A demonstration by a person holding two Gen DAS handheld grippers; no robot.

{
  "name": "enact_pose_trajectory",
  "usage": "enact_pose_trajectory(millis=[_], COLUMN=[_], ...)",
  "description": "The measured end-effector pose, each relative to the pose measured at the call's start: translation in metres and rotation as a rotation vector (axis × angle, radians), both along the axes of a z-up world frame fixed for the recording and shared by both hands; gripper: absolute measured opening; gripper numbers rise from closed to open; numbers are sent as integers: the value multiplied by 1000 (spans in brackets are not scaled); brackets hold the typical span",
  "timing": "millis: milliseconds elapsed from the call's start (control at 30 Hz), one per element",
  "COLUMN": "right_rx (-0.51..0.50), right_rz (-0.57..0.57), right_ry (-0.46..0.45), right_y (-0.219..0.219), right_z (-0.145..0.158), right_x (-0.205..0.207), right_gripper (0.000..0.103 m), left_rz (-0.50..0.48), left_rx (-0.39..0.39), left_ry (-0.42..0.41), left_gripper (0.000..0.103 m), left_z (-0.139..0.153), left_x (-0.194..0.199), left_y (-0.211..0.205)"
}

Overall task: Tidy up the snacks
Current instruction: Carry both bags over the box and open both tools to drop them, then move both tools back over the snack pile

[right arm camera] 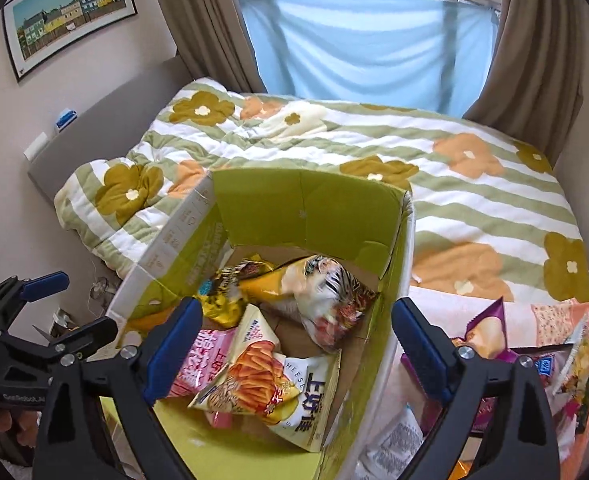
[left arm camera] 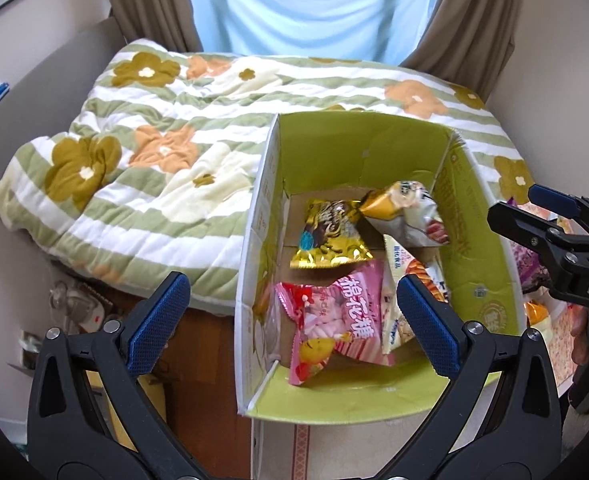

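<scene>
A green cardboard box (left arm camera: 474,240) (right arm camera: 278,208) stands open beside the bed and holds several snack bags: a gold bag (left arm camera: 328,236), a pink marshmallow bag (left arm camera: 334,320), an orange-and-white bag (right arm camera: 326,284) and a cream cheese-stick bag (right arm camera: 270,384). More snack bags lie outside the box to its right, among them a purple one (right arm camera: 490,332). My left gripper (left arm camera: 294,316) is open and empty above the box's near left wall. My right gripper (right arm camera: 296,344) is open and empty above the box; it also shows in the left wrist view (left arm camera: 522,208).
A bed with a green-striped floral quilt (left arm camera: 154,152) (right arm camera: 474,200) lies behind the box. Curtains and a window with a blue sheet (right arm camera: 366,44) are at the back. A small fan (left arm camera: 64,300) sits on the floor at the left. A framed picture (right arm camera: 70,12) hangs on the wall.
</scene>
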State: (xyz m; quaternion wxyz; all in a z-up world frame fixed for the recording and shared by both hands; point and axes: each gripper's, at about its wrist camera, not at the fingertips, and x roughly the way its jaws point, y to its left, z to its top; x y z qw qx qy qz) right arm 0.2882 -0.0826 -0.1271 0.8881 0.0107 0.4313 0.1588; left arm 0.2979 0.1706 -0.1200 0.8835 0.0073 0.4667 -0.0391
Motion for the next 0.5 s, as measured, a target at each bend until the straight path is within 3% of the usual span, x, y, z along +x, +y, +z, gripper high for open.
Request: enact_pose_trajectory(millis=[300, 500], right_rx=[32, 40], right_rz=[-82, -171], right_ry=[-46, -59], right_y=[-22, -64], right_z=[25, 37], right_x=[-53, -90], right_gripper=[94, 94], left_rz=[-116, -205], left_rx=[-41, -78], left_ry=[-40, -43], left_gripper=[102, 102], left_z=[21, 25], left_x=[-27, -44], left_y=[-27, -66])
